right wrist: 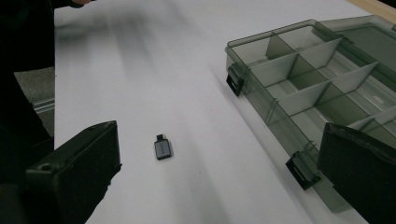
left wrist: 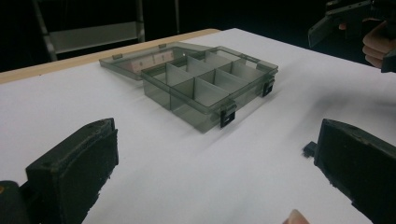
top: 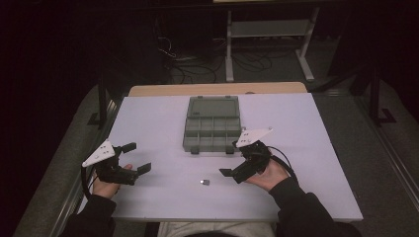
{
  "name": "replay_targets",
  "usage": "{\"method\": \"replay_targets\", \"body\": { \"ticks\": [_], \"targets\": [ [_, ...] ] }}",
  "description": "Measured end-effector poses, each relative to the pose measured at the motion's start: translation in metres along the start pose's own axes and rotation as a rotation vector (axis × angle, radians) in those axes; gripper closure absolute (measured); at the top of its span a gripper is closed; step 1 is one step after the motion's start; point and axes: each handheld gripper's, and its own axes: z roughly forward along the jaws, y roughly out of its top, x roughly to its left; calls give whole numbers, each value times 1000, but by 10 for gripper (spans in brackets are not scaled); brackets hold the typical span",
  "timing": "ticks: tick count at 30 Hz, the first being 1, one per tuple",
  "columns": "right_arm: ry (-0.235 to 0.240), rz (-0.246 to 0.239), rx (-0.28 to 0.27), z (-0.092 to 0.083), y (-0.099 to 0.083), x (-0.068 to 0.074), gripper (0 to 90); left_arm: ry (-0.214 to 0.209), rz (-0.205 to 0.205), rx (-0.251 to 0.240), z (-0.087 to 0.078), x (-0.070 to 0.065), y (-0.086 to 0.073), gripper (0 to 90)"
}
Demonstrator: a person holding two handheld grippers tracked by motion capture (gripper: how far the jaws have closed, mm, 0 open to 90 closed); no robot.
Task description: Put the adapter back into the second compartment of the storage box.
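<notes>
A smoky translucent compartment box (top: 212,129) is laid open on the white table (top: 148,118), lid folded flat behind, while a small dark adapter (top: 204,182) is seen lying flat nearer the table's front edge.

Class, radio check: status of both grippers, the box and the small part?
Left gripper open, right gripper open. Box open, empty. Adapter on table, nothing blocking it.

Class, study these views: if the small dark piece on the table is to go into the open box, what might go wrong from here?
1. The small piece lies flat on the table; the right tongs, open, might push it away instead of gripping it.
2. The open box is divided into narrow compartments and looks light, so the wide jaws could bump it.
</notes>
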Motion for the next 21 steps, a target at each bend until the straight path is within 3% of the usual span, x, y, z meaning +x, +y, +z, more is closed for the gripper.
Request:
{"method": "replay_targets", "body": {
  "ticks": [21],
  "targets": [
    [68, -39, 94, 32, 6, 9, 0, 0, -2, -1, 0, 0, 0, 0]
  ]
}}
